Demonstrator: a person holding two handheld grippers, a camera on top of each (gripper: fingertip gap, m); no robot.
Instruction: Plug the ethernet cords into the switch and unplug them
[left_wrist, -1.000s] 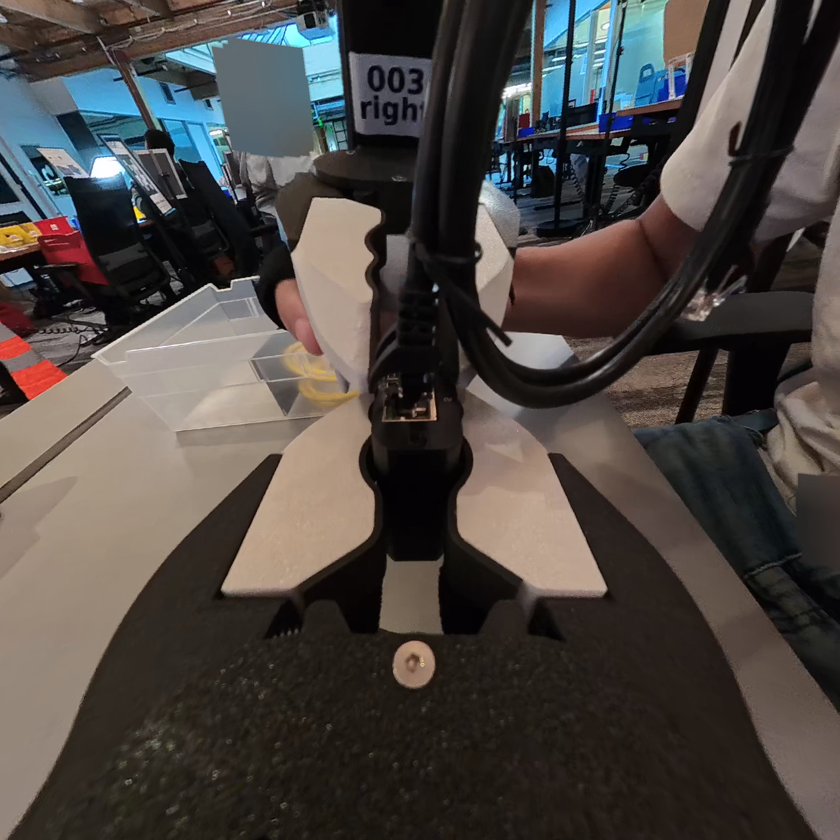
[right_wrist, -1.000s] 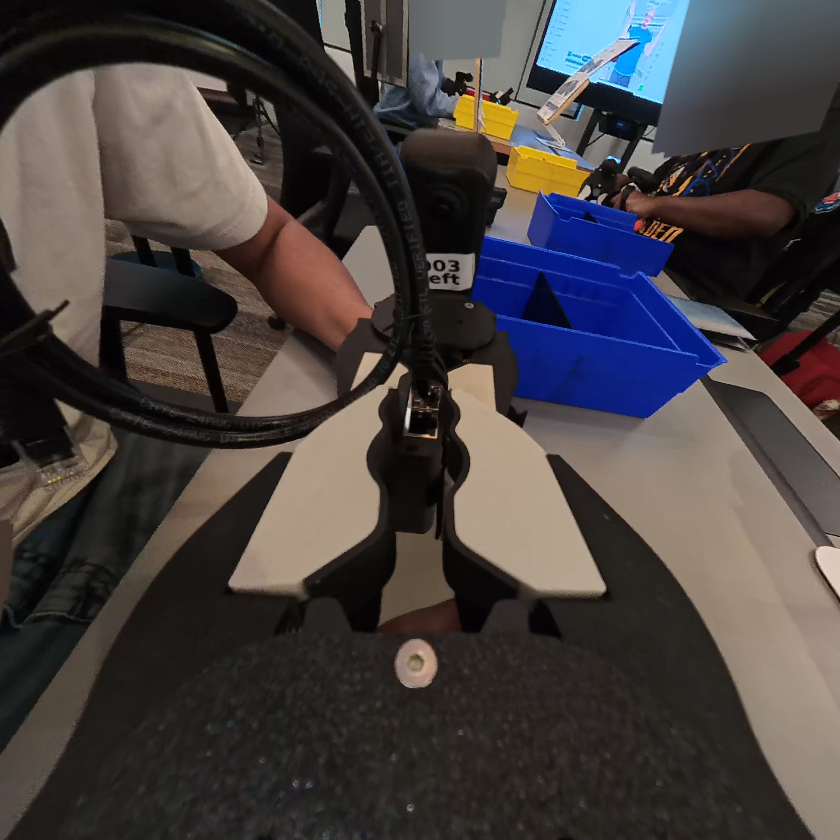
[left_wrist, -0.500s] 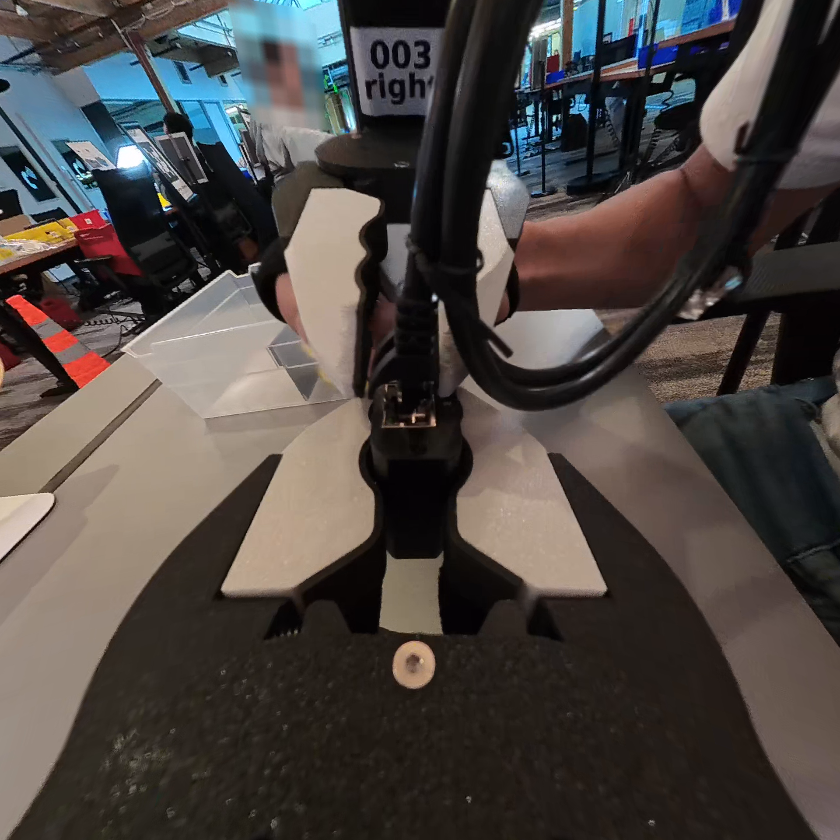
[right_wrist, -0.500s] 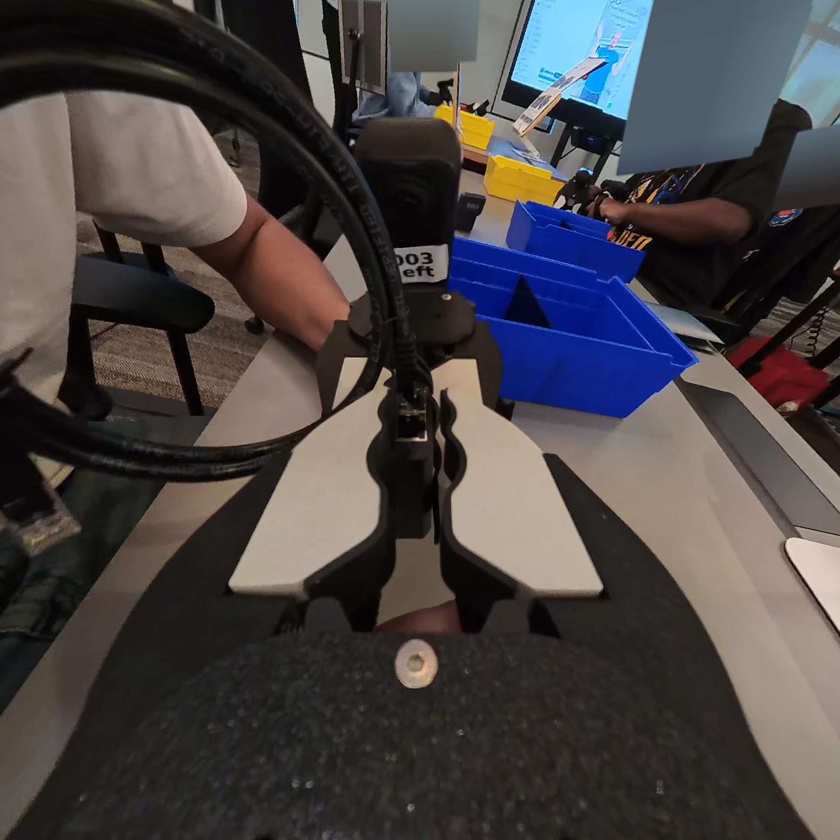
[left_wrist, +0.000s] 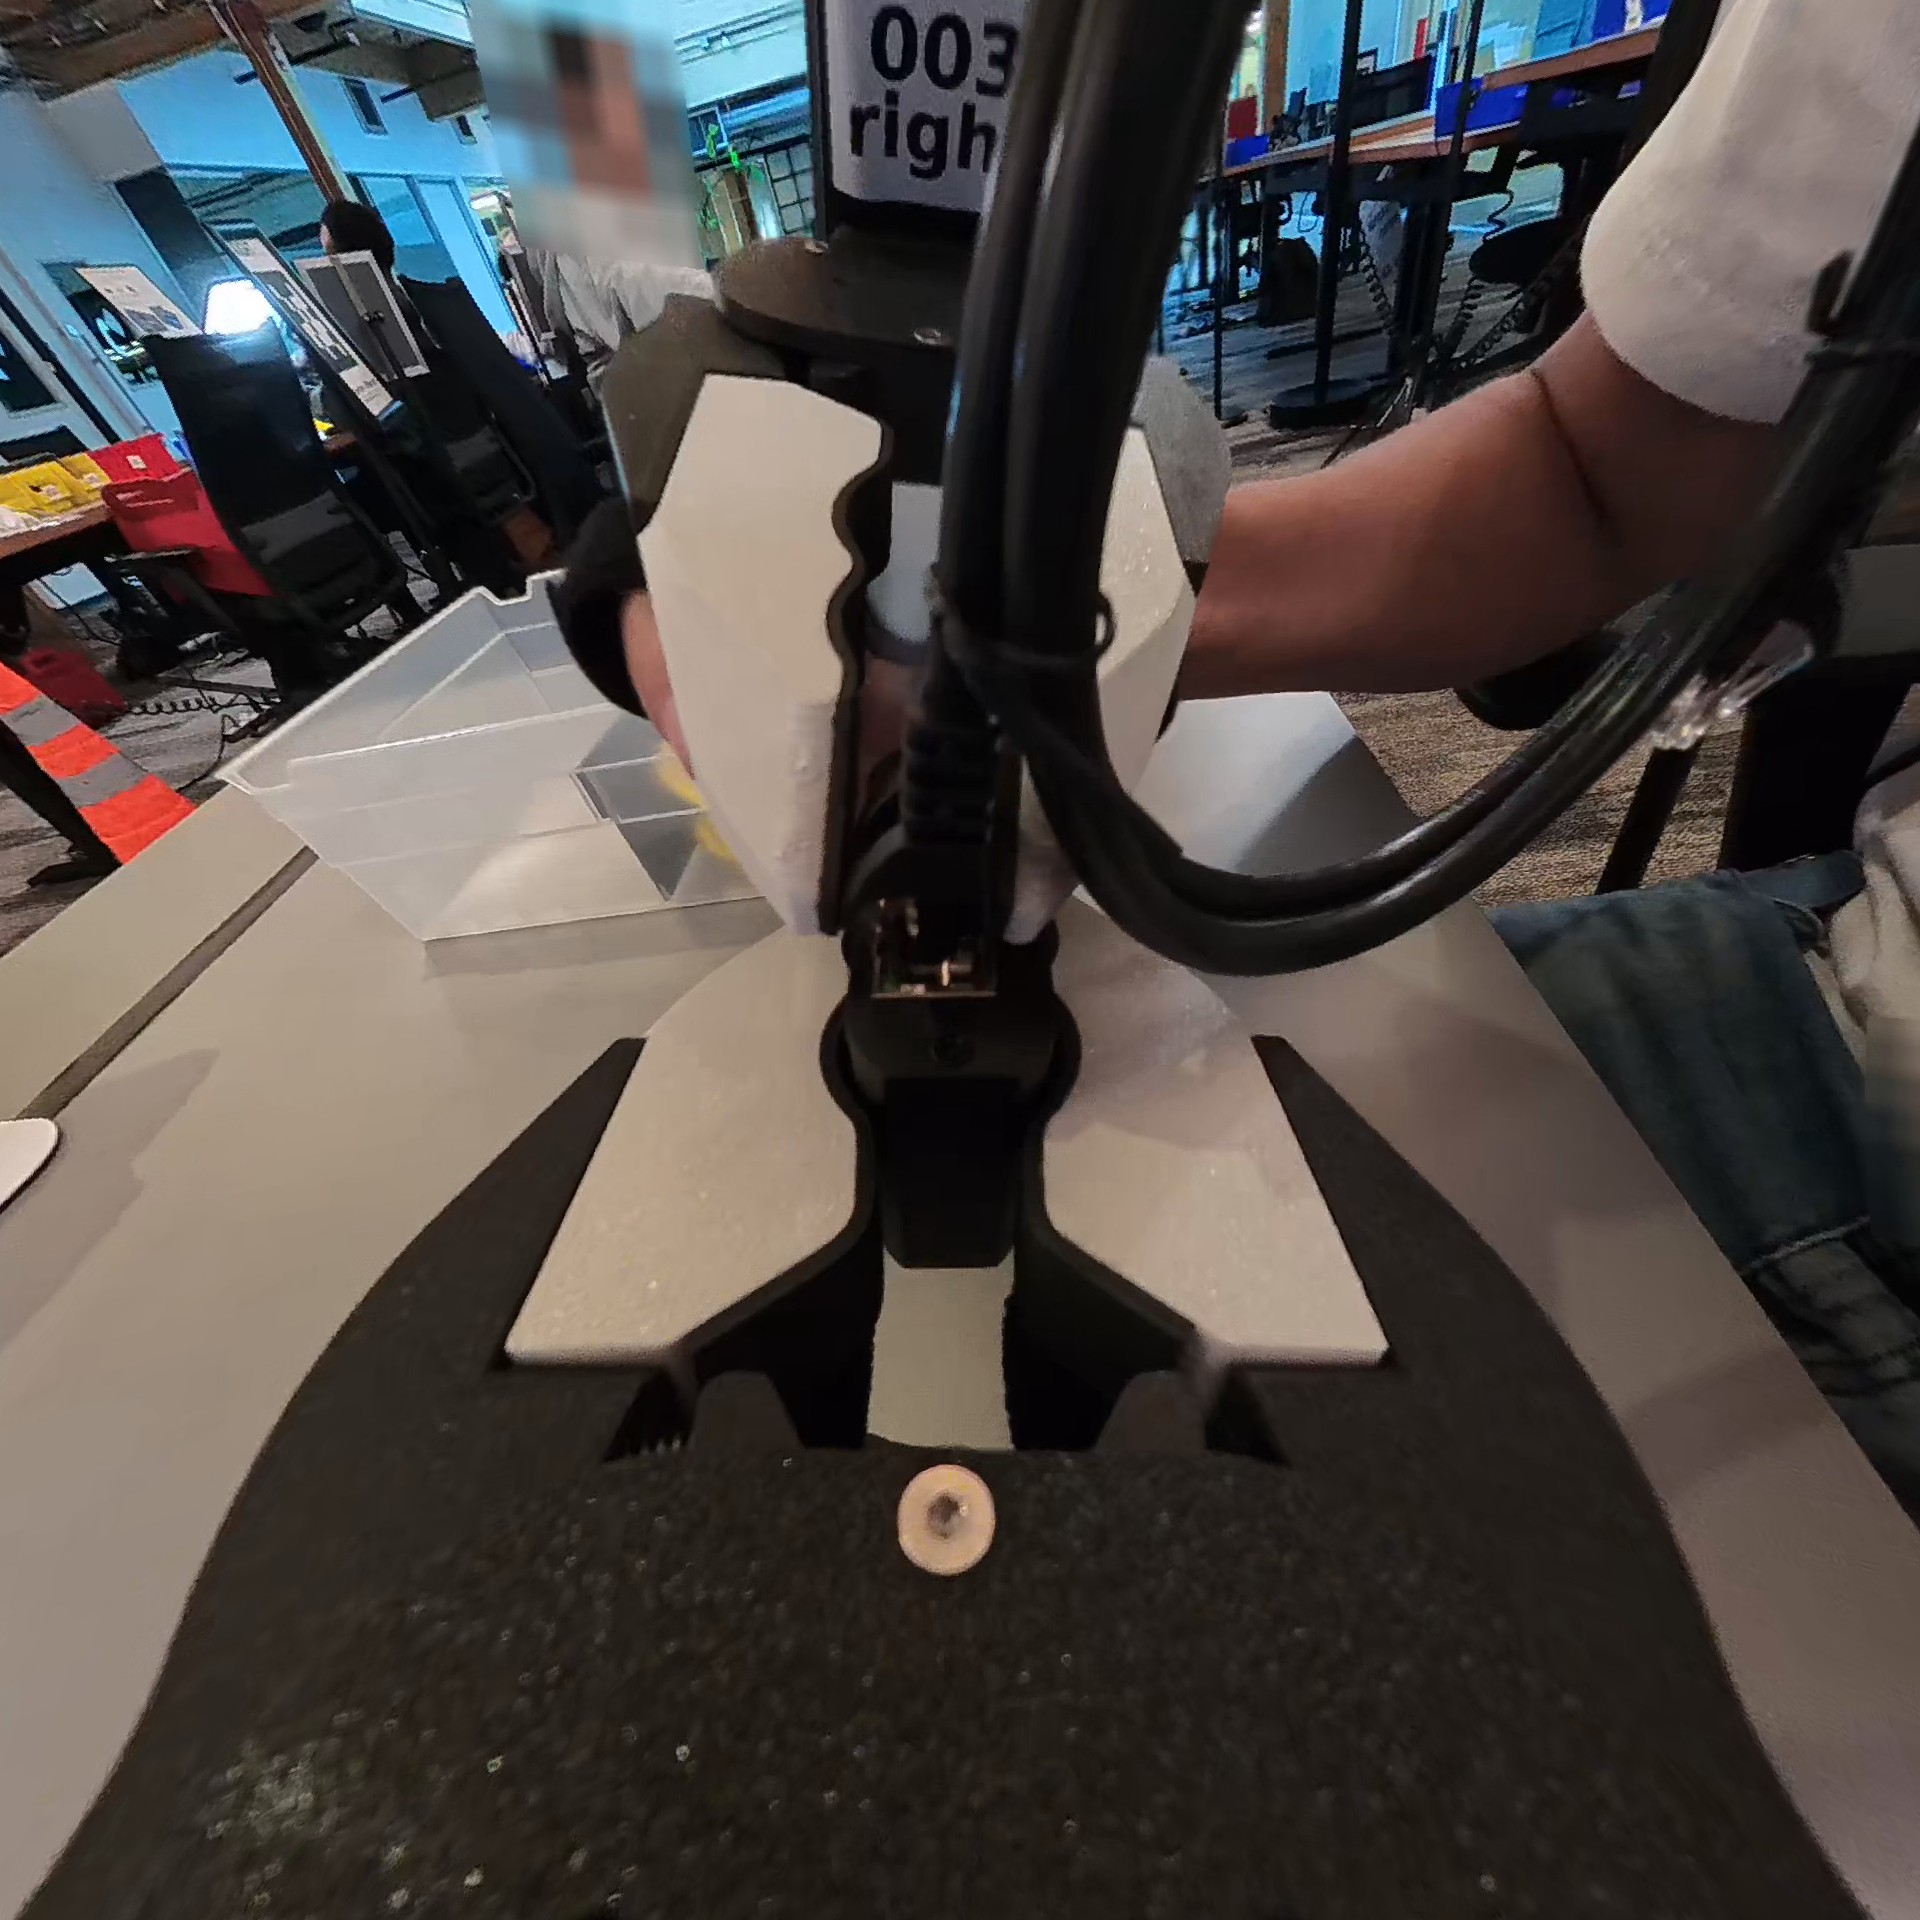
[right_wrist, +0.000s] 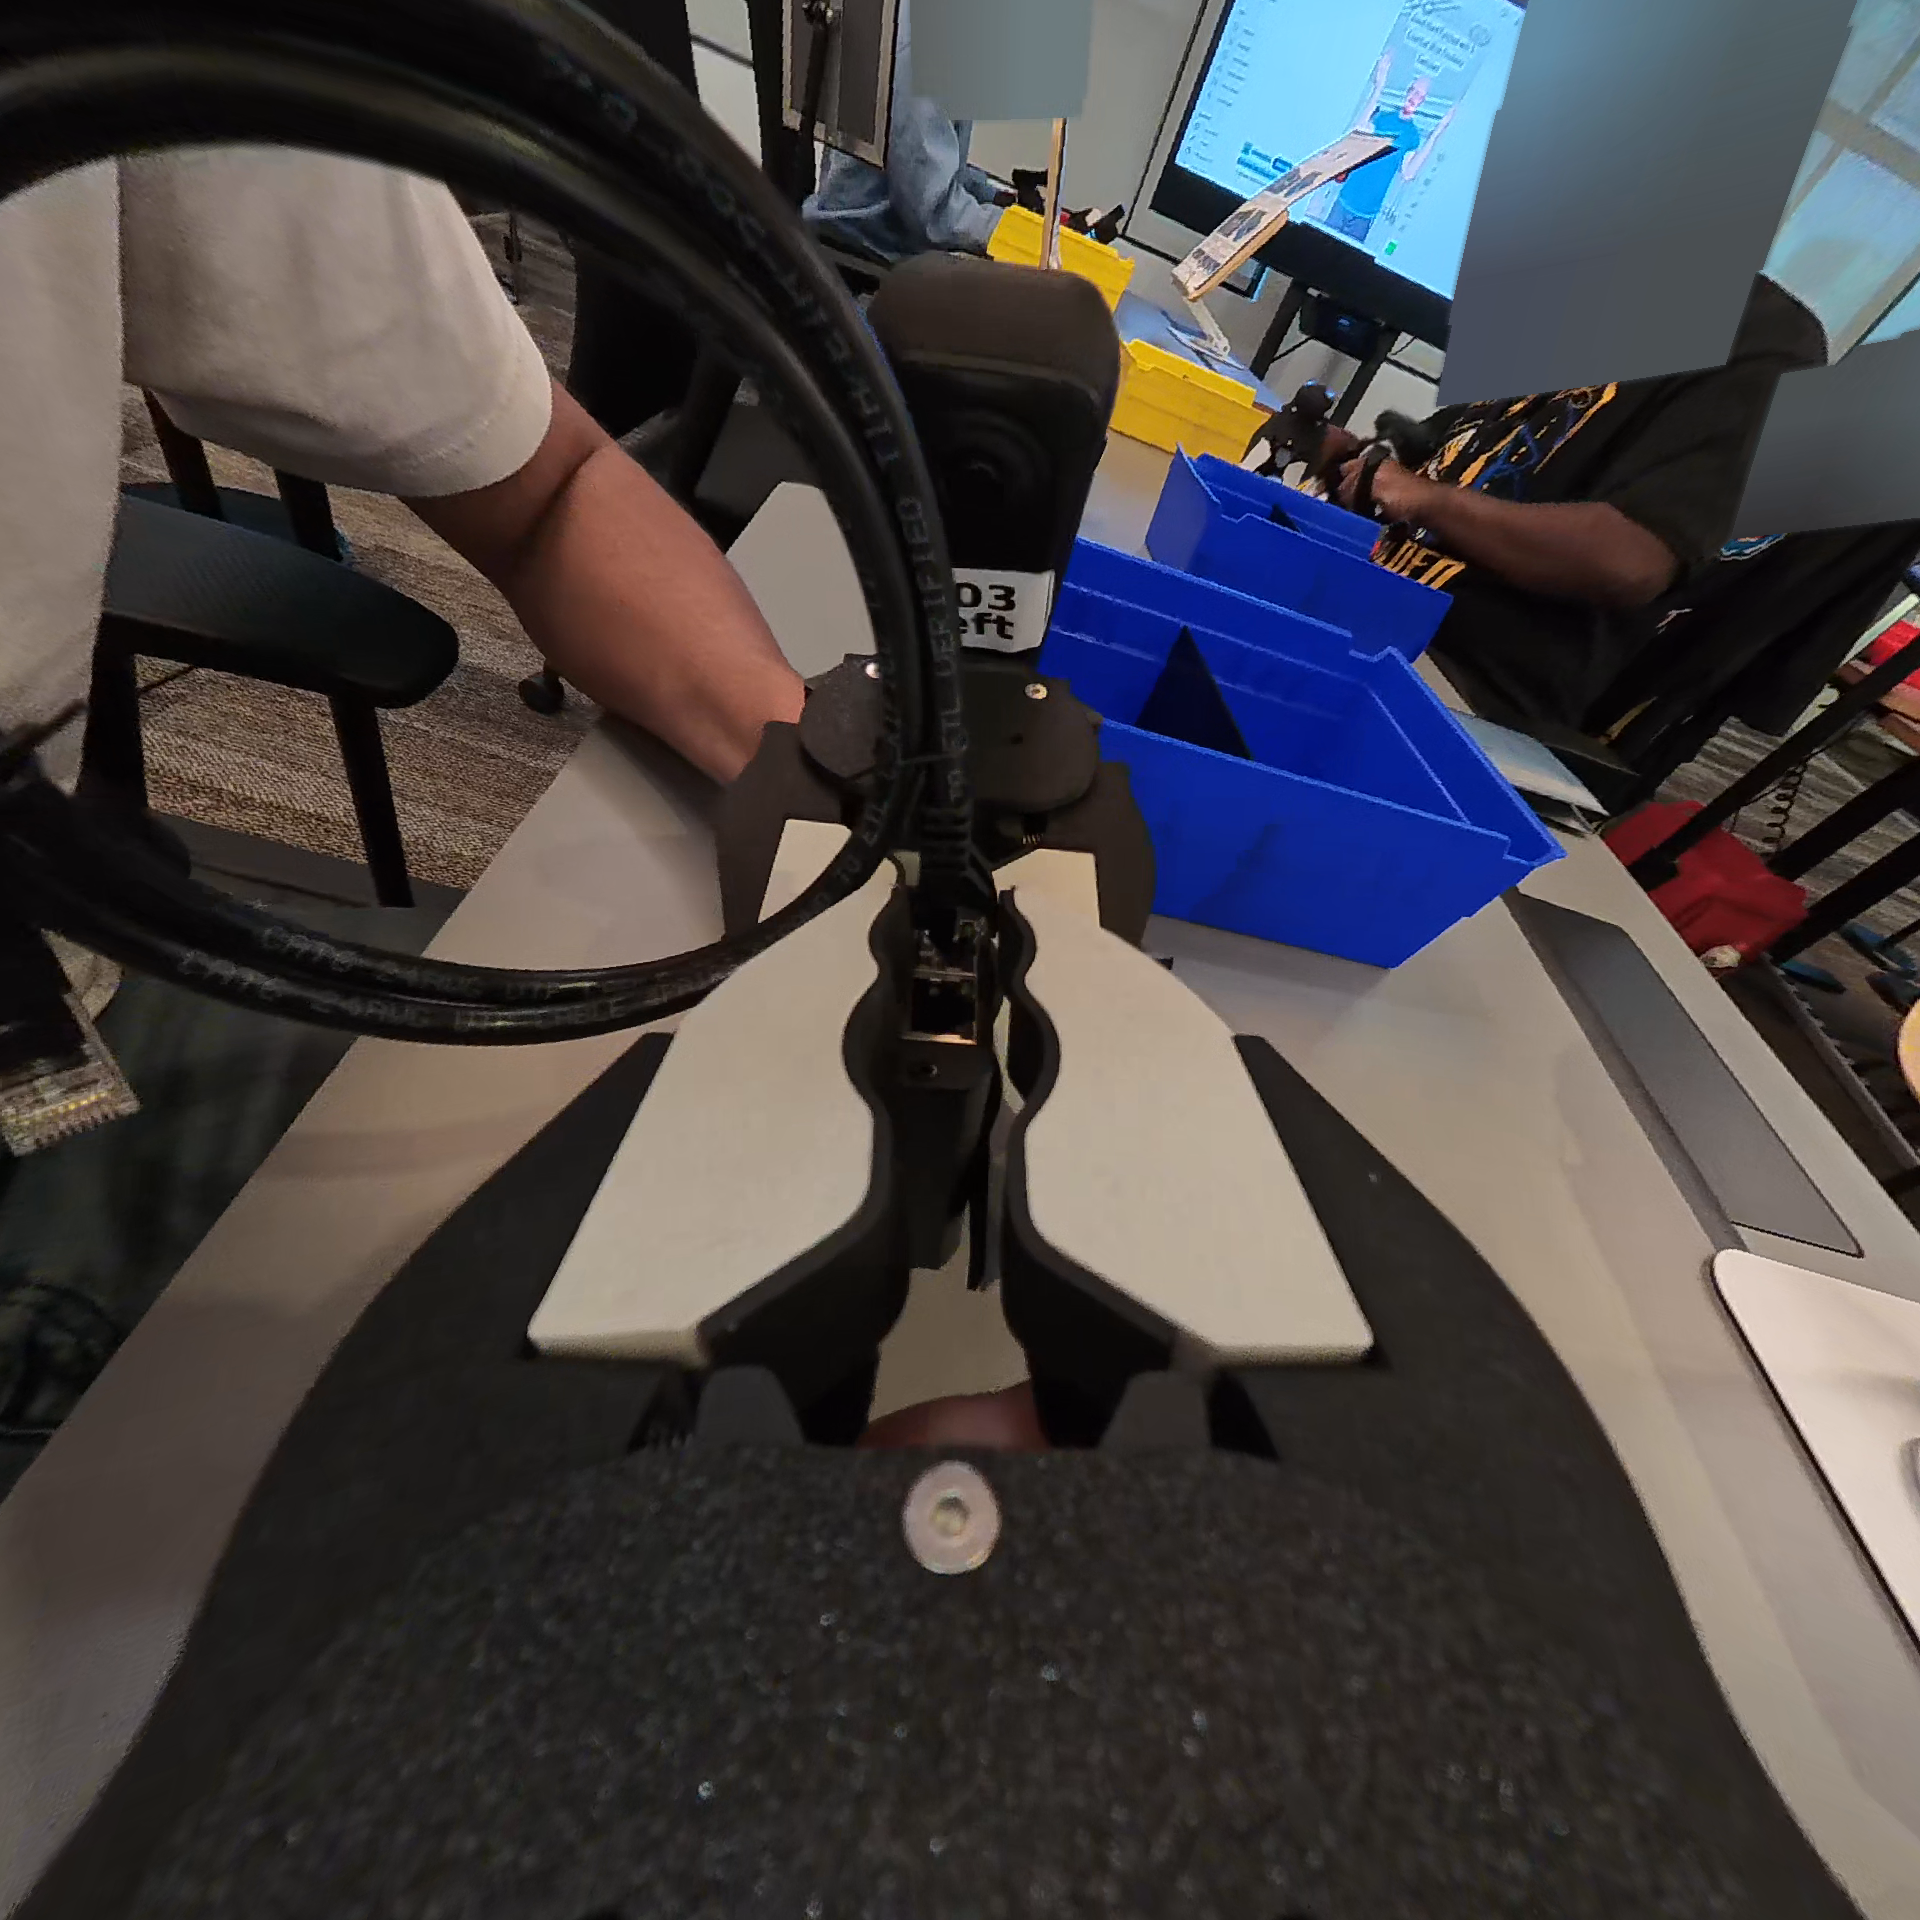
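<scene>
A: Status, near to far?

B: Item 1: left gripper (left_wrist: 945, 997), clamped on the switch (left_wrist: 940, 1143). Small black body, upright, seated in the notch betw. the fingers, held up off the grey table (left_wrist: 312, 1039). Port (left_wrist: 935, 971) on its top end.

A: Item 2?

B: Plug (left_wrist: 951, 821), black boot, nose down in that port. Fully clicked home or not: can't tell, the latch area is too dark. Right gripper (right_wrist: 951, 925) comes in from the opp. side, tips just above the port, pads closed in on both flanks of the boot. Looks like a grip on the plug, not on the switch.

A: Cord?

B: Black cord (left_wrist: 1247, 914), tied in a loop, rises from the boot and sweeps off to the side. Its other plug (left_wrist: 1714, 696), clear, hangs free, in nothing.

A: Farther back?

B: Clear bin (left_wrist: 468, 748) and blue bin (right_wrist: 1299, 810) on the table, not in play.

A: Progress est.?

B: Plug-in approx. done for this one end, pending proof of the click. Left to do, my read: pull it back out w/ the latch pressed, switch held steady. Only one port visible, so how many cords remain: unknown.
</scene>
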